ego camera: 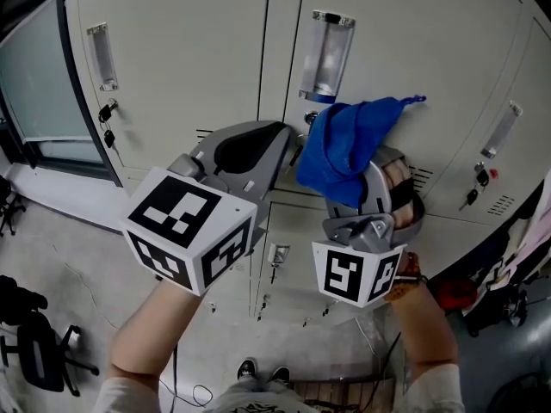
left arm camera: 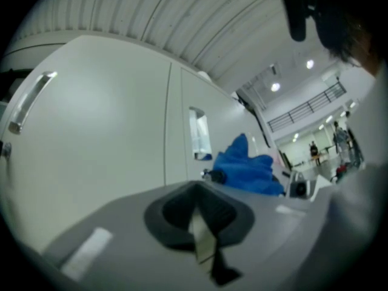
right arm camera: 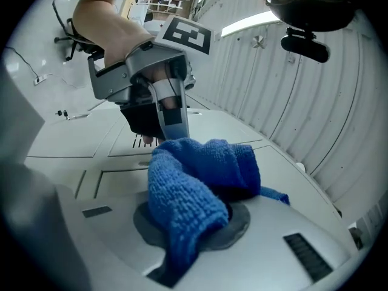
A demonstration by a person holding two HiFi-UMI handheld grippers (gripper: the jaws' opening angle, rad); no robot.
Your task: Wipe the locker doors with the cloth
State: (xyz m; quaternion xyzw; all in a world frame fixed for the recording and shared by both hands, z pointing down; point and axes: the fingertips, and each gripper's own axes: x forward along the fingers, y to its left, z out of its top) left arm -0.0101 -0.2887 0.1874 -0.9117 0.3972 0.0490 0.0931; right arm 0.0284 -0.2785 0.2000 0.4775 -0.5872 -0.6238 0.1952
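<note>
A crumpled blue cloth (ego camera: 349,144) is bunched against the pale grey locker doors (ego camera: 181,50), just under a clear label holder. My right gripper (ego camera: 372,179) is shut on the cloth; in the right gripper view the cloth (right arm camera: 194,187) fills and hides the jaws of the right gripper (right arm camera: 194,223). My left gripper (ego camera: 277,140) hovers just left of the cloth, close to the door, jaws together and holding nothing. In the left gripper view the cloth (left arm camera: 248,168) lies ahead and to the right of the left gripper (left arm camera: 200,205), against the locker door (left arm camera: 91,138).
A clear label holder (ego camera: 327,54) and a handle (ego camera: 102,54) stick out from the doors. Keys (ego camera: 107,114) hang at the left, more keys (ego camera: 476,188) at the right. A window (ego camera: 34,76) and an office chair (ego camera: 34,351) stand at the left.
</note>
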